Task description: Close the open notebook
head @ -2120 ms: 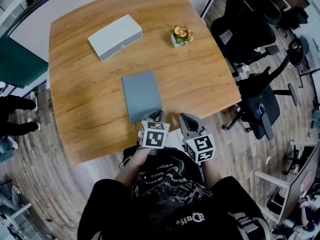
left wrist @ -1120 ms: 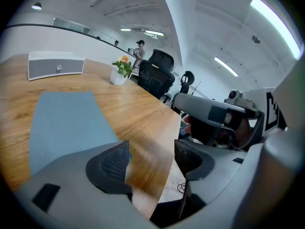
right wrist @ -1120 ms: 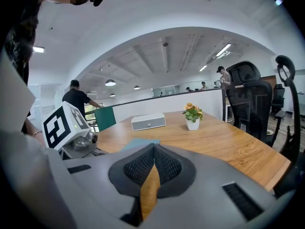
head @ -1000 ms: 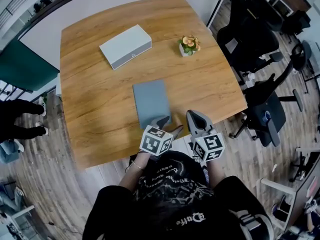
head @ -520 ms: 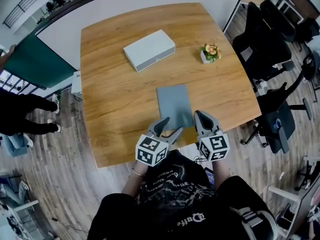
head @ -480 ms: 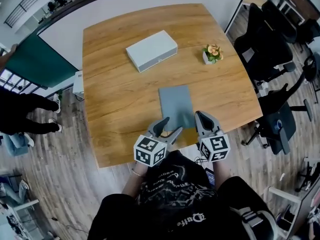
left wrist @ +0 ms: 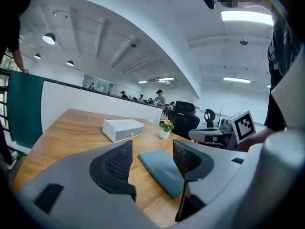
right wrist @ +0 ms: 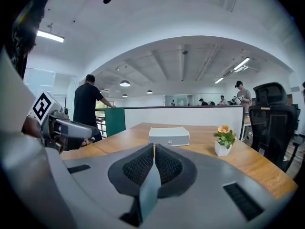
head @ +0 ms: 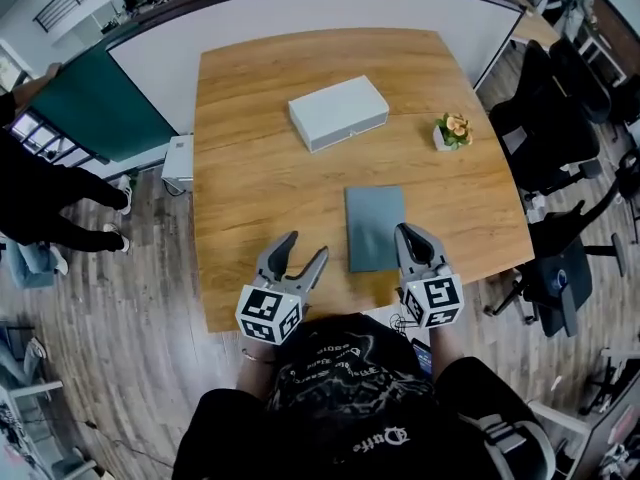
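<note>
The grey-blue notebook (head: pixel 374 226) lies closed and flat on the wooden table (head: pixel 250 208), near its front edge. My left gripper (head: pixel 305 248) is open with nothing between its jaws. It hangs over the table left of the notebook, which shows beyond its pads (left wrist: pixel 119 162) in the left gripper view (left wrist: pixel 162 168). My right gripper (head: pixel 405 231) sits at the notebook's right edge with its pads together (right wrist: pixel 154 151). A thin grey-blue strip shows low in the slit between its fingers; I cannot tell what it is.
A white box (head: pixel 338 112) lies at the back of the table, and a small flower pot (head: pixel 453 131) stands to its right. Black office chairs (head: pixel 550 118) crowd the table's right side. A person (head: pixel 40 198) stands on the floor to the left.
My left gripper has swung left, away from the notebook's near edge, and stayed open. The right gripper has stayed at the notebook's right side. The notebook lies as before.
</note>
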`<state>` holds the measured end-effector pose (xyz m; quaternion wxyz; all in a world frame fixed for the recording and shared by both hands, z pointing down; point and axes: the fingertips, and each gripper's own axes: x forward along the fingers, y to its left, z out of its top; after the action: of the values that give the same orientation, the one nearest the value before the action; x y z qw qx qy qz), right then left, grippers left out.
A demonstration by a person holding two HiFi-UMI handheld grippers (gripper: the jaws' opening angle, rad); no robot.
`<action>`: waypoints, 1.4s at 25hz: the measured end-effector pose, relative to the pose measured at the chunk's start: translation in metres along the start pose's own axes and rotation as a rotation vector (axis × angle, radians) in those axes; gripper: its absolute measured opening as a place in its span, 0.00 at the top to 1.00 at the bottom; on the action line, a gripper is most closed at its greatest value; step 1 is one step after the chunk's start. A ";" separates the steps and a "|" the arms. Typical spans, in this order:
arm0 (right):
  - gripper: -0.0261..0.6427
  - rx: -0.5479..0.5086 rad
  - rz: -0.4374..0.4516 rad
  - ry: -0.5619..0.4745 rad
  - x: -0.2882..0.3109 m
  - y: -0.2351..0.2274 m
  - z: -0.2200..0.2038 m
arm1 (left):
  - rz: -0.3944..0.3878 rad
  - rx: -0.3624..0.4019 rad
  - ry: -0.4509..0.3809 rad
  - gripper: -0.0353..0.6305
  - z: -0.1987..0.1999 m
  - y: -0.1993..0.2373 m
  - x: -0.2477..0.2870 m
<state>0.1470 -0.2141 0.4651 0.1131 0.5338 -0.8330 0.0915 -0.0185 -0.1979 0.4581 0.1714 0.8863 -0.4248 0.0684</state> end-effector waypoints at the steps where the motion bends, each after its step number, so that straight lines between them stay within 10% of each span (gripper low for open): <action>1: 0.93 -0.011 0.011 0.005 0.003 0.003 0.000 | 0.011 -0.008 -0.025 0.51 0.005 0.003 -0.004; 7: 0.93 -0.058 0.068 -0.008 0.018 0.021 0.013 | 0.063 -0.002 -0.089 0.55 0.017 0.010 -0.008; 17: 0.95 -0.094 0.151 0.045 0.019 0.036 0.002 | 0.023 -0.046 -0.089 0.90 0.010 -0.002 -0.001; 22: 0.95 -0.088 0.190 0.044 0.015 0.040 0.005 | 0.134 0.046 -0.054 0.91 0.003 0.004 0.002; 35: 0.95 -0.055 0.177 0.059 0.003 0.041 -0.007 | 0.100 -0.016 -0.075 0.91 0.004 -0.006 0.000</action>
<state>0.1090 -0.1975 0.4713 0.1437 0.4517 -0.8755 0.0942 -0.0140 -0.1958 0.4523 0.1588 0.8645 -0.4752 0.0403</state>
